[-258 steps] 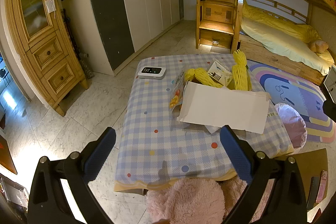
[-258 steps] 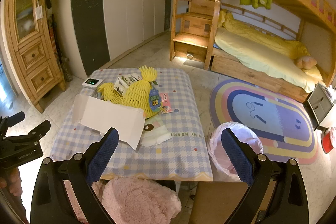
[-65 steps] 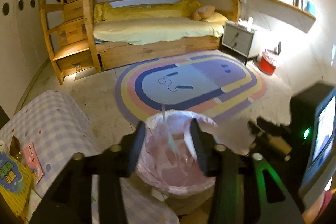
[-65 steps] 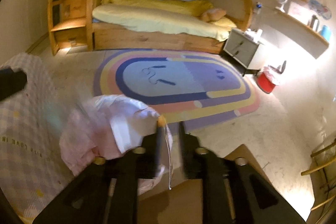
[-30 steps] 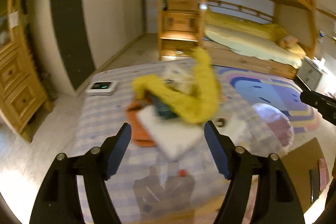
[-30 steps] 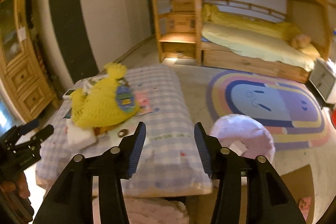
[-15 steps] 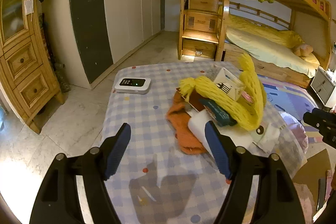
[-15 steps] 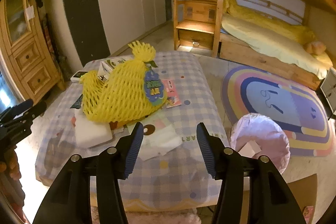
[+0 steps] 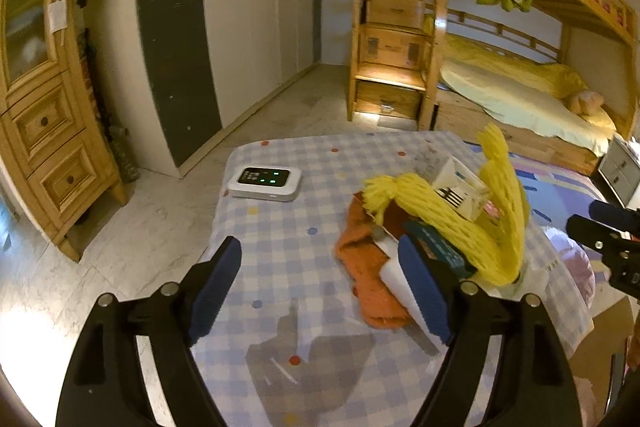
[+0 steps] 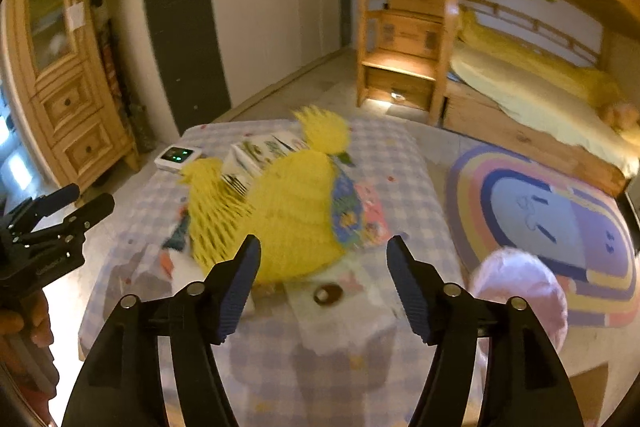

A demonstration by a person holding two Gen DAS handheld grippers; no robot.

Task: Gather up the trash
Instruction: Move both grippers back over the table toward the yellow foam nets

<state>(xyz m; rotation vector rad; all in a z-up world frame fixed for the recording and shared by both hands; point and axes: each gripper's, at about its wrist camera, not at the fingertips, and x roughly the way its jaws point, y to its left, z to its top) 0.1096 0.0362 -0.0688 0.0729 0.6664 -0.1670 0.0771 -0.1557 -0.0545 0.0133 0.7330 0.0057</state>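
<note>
A: Reading the left wrist view first: the left gripper (image 9: 320, 287) hung over the near part of the checked table (image 9: 280, 227), jaws wide and opening, nothing between the pads. The trash sat in one heap toward the table's right side: yellow foam netting (image 9: 452, 223) draped over a small white carton (image 9: 460, 183), an orange cloth (image 9: 360, 259) below it and a white sheet (image 9: 396, 279) just behind the right-hand finger. A white device with green lights (image 9: 265, 183) lay apart, toward the far left corner.

B: Noted. Right wrist view?

A: Blurred. The right gripper (image 10: 322, 283) had its jaws opening too, empty, aimed at the near edge of the same heap; yellow netting (image 10: 292, 211) ahead, a printed blue-and-pink wrapper (image 10: 356, 215) against its right side, white paper with a small dark round spot (image 10: 328, 294) between the fingers but below them. The pink-lined bin (image 10: 520, 291) stood on the floor just off the table's right edge.

B: Step in hand?

A: Judged as reaching for the next piece, both tools unloaded.

B: Next move?

A: Probably lower onto one loose item, close on it, carry it right to the bin. The netting could snag its neighbours and drag them along.
</note>
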